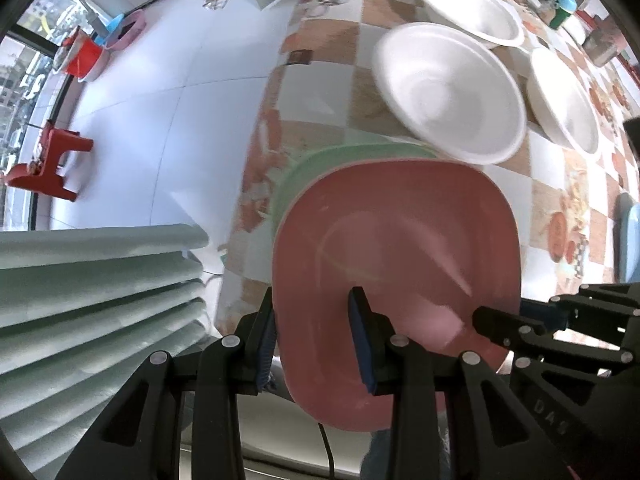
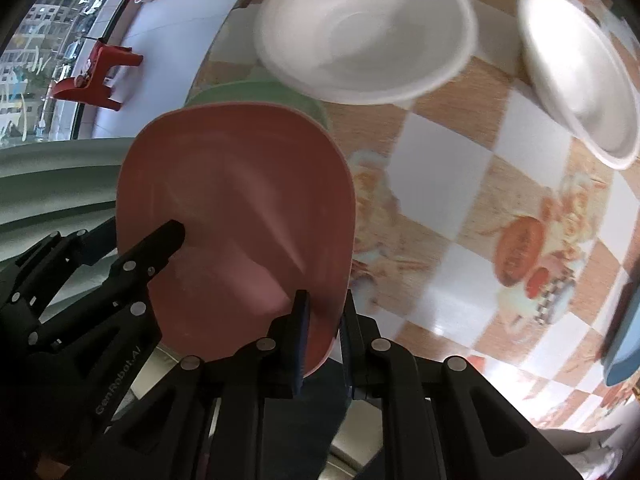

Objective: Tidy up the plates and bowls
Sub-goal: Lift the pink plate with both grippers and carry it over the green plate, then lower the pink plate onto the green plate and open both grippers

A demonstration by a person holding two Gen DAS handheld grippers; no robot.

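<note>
Both grippers hold one pink squarish plate (image 1: 400, 248) (image 2: 236, 208) by opposite rims. My left gripper (image 1: 314, 336) is shut on its left rim, one pad under the edge and one inside the dish. My right gripper (image 2: 323, 332) is shut on the right rim; it also shows in the left wrist view as the right gripper (image 1: 500, 328). The plate's far edge overlaps a green plate (image 1: 320, 168) (image 2: 256, 92) lying on the table. Beyond it stand three white bowls: the nearest bowl (image 1: 448, 92) (image 2: 364, 32), a second bowl (image 1: 564, 100) (image 2: 576, 76) to its right, and a third bowl (image 1: 468, 8) further back.
The table wears a checked cloth (image 1: 320, 92) (image 2: 460, 184), and its edge runs along the left above a white floor. A blue dish (image 1: 630, 240) (image 2: 624, 340) sits at the right. A pale green ribbed surface (image 1: 92, 300) fills the lower left. A red stool (image 1: 44, 164) stands on the floor.
</note>
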